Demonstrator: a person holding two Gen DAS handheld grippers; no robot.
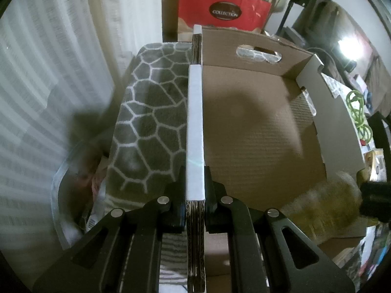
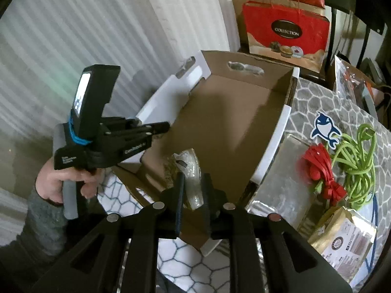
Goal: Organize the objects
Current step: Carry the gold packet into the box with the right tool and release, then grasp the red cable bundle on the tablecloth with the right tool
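An open cardboard box (image 1: 249, 134) with a handle cut-out sits on a grey honeycomb-patterned blanket (image 1: 151, 112). My left gripper (image 1: 195, 171) is shut on the box's white-edged left wall (image 1: 194, 122). In the right wrist view a hand (image 2: 56, 180) holds that left gripper (image 2: 161, 128) at the box's (image 2: 220, 112) rim. My right gripper (image 2: 193, 183) hangs over the box's near corner with a clear plastic packet (image 2: 190, 163) between its fingers. The left wrist view shows this packet (image 1: 330, 202) blurred beside the right gripper (image 1: 372, 196).
On the blanket to the right of the box lie a foil tray (image 2: 286, 171), red bands (image 2: 320, 166), a green cord (image 2: 354, 151), a shark sticker (image 2: 323, 128) and a gold bag (image 2: 342, 234). A red gift bag (image 2: 286, 29) stands behind. A white curtain (image 1: 48, 73) hangs left.
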